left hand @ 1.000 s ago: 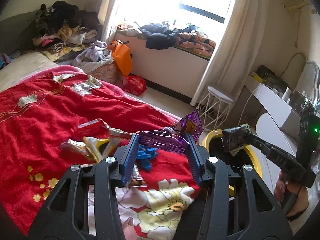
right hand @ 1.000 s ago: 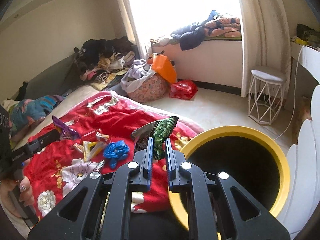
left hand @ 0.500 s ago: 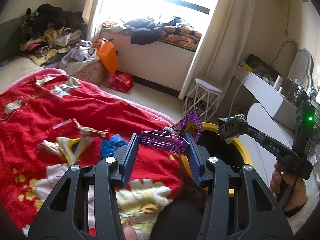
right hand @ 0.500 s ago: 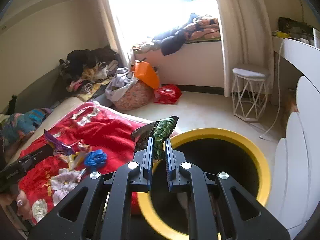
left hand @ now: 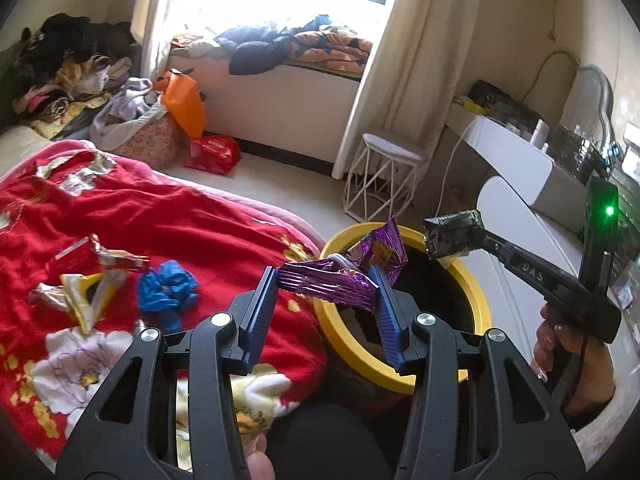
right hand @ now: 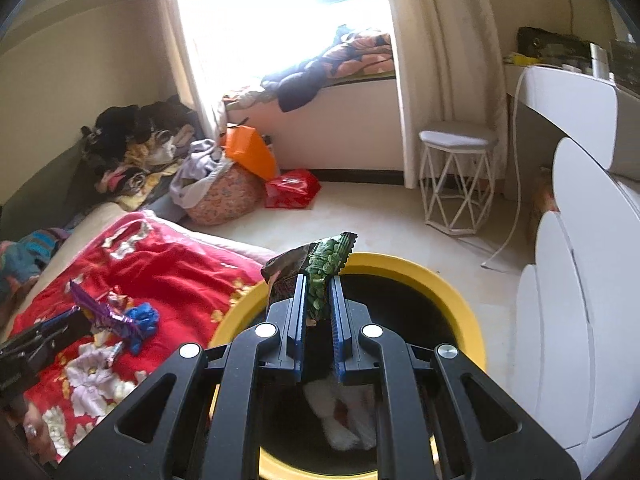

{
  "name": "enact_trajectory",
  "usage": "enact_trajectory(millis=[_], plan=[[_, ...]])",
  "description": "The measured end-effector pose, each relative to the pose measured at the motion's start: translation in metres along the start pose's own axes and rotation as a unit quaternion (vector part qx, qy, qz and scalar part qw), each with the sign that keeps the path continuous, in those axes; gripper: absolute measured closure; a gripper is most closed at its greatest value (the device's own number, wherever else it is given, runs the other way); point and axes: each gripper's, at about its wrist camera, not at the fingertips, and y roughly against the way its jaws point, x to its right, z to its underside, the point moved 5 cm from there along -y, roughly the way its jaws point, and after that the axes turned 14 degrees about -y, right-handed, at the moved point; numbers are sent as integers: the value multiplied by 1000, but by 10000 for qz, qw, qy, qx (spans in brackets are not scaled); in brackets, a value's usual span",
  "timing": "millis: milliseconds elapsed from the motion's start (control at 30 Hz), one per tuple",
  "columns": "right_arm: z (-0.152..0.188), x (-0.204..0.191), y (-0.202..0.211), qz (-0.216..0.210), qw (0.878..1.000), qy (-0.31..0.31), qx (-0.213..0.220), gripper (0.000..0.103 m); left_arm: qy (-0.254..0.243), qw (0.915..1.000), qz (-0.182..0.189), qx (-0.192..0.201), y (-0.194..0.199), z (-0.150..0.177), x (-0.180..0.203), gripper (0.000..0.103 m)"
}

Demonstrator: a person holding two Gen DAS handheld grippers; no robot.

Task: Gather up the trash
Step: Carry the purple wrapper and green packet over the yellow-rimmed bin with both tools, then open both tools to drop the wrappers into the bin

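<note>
My left gripper (left hand: 326,292) is clamped across the purple wrapper (left hand: 340,276), which hangs just over the near rim of the yellow bin (left hand: 476,296) ahead of it. My right gripper (right hand: 318,300) is pinched nearly closed on the green snack bag (right hand: 324,268), right above the bin's mouth. Both are light, crinkly, slippery foil, so I judge a flat-seam pinch holds best.

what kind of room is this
Most likely a lived-in bedroom. A bed with a red floral blanket fills the left side, clothes are heaped on the window seat, and a white vanity desk with a wire-legged stool stands at the right. A yellow-rimmed bin sits beside the bed.
</note>
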Motion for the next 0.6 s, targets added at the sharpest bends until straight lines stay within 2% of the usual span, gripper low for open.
enact_trajectory(millis=[600], plan=[[8,51,-24,409,9978,-440,-287,92,-570,9967,247,-530,-58,13,43,64]])
